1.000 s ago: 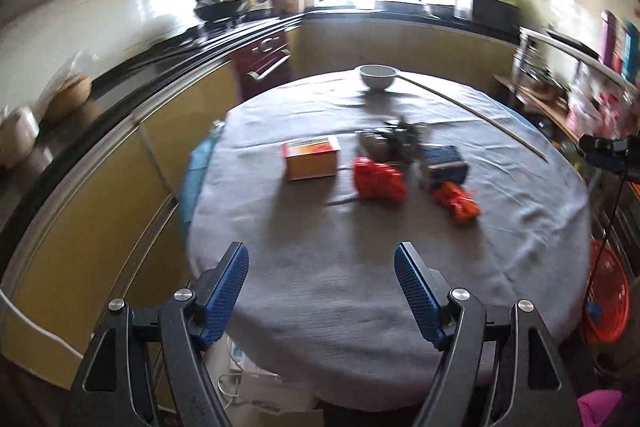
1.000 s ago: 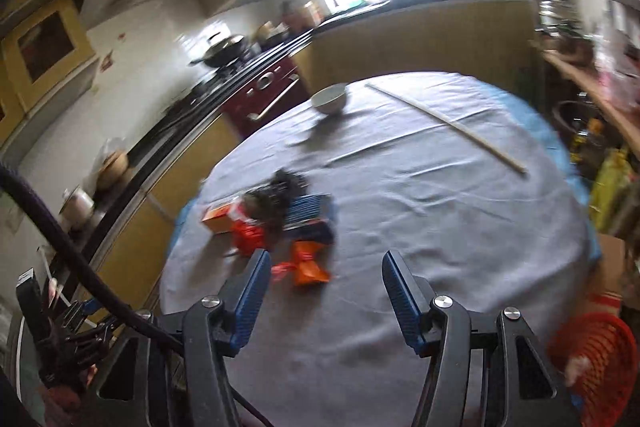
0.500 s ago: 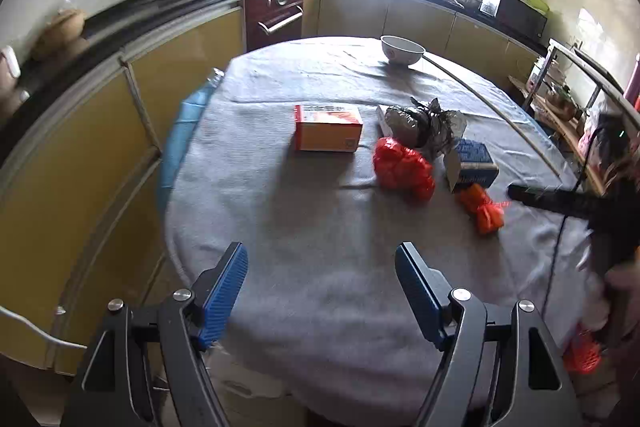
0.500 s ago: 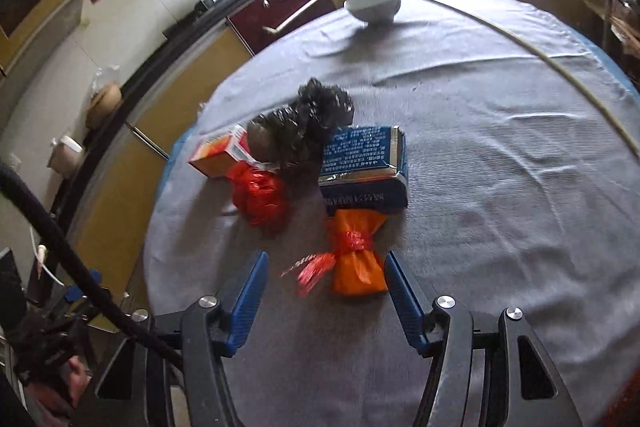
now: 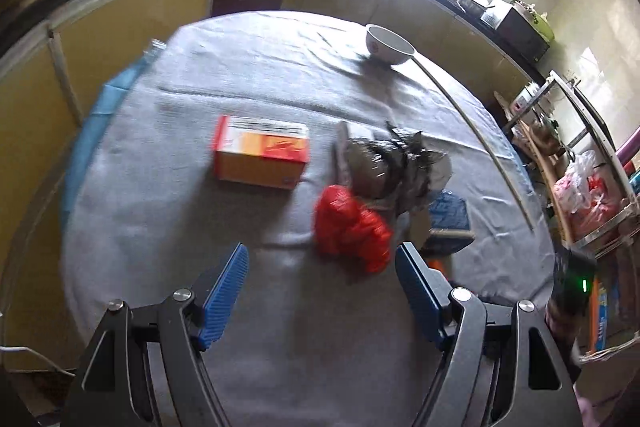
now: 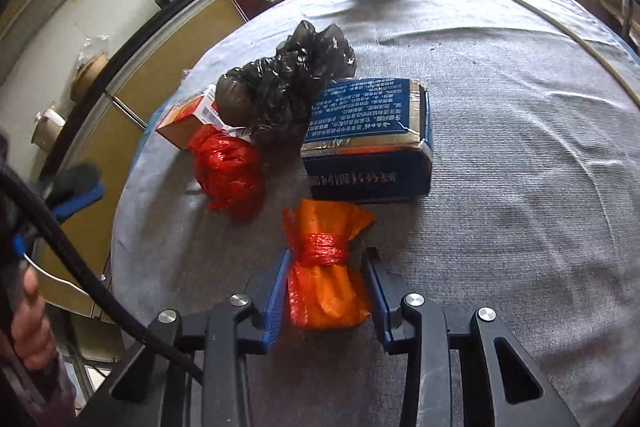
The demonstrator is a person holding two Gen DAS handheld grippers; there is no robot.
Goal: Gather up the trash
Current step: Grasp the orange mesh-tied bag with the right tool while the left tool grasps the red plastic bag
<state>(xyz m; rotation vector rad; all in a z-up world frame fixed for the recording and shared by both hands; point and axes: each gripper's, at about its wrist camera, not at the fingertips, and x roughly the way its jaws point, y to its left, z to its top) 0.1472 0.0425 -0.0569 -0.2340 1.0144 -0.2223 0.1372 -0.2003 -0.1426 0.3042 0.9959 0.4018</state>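
Note:
A small orange plastic bag (image 6: pixel 324 239), tied with red string, lies on the grey tablecloth (image 6: pixel 520 187). It sits between the blue pads of my right gripper (image 6: pixel 328 291), whose jaws are closing and press on its sides. Just beyond it lie a blue packet (image 6: pixel 372 131), a crumpled red bag (image 6: pixel 228 171), a black bag (image 6: pixel 288 95) and an orange box (image 6: pixel 184 123). My left gripper (image 5: pixel 320 283) hovers open over the cloth. The red bag (image 5: pixel 348 227) lies just ahead of its fingertips, untouched. Behind it are the orange box (image 5: pixel 260 155) and the black bag (image 5: pixel 392 167).
A white bowl (image 5: pixel 386 45) stands at the table's far side, and a long thin stick (image 5: pixel 480 143) lies along the right rim. Yellow cabinets and an oven curve behind the table. A shelf rack with bags (image 5: pixel 580 187) stands at the right. A person's hand (image 6: pixel 28 323) holds the left tool.
My right gripper came down around the orange bag and its jaws narrowed onto it. The left gripper moved forward and lower toward the red bag, staying open.

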